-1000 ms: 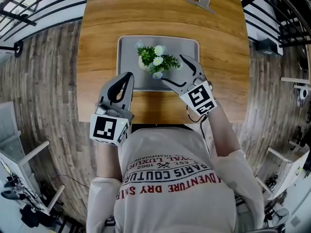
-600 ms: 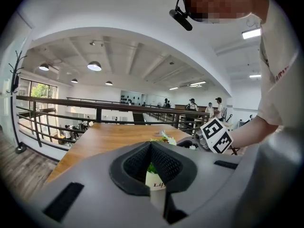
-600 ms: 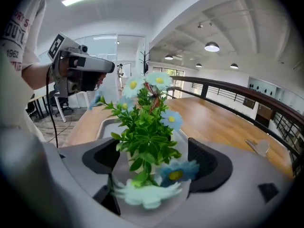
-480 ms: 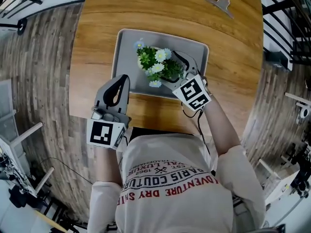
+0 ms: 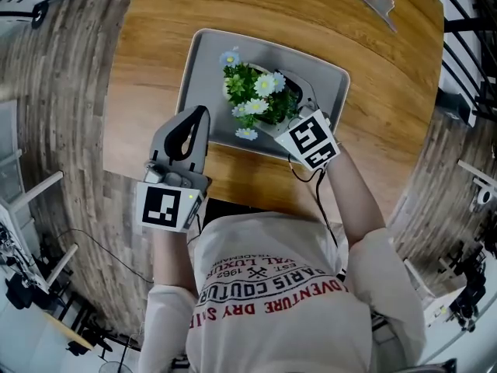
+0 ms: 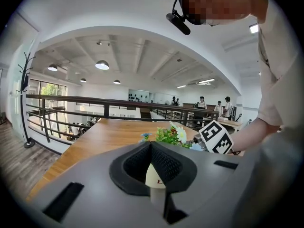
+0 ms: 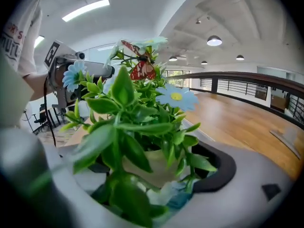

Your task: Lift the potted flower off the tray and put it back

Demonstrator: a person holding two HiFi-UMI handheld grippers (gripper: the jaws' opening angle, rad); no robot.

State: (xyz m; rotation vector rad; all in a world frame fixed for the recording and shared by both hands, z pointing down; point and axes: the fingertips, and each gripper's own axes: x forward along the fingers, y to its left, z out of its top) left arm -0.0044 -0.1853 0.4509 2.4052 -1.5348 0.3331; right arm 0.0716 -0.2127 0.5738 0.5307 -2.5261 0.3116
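Note:
The potted flower (image 5: pixel 260 99), green leaves with white and blue blooms in a cream pot (image 7: pixel 154 163), stands on the grey tray (image 5: pixel 203 61). My right gripper (image 5: pixel 277 103) reaches into the plant. Its jaws are opening, one on each side of the pot, and a gap shows at the black right pad (image 7: pixel 221 167). My left gripper (image 5: pixel 201 115) hovers at the tray's near left edge, its jaws closed tip to tip and holding nothing. From the left gripper view the flowers (image 6: pixel 171 136) rise just beyond those closed jaws (image 6: pixel 151 145).
The tray lies on a wooden table (image 5: pixel 155 37) whose near edge is just before my body. A small grey metal piece (image 5: pixel 378 5) rests at the far right of the table. Black railings and plank floor surround the table.
My right gripper has moved forward and down from the plant's near side until its jaws straddle the pot. The left gripper sank a little beside the tray's near edge.

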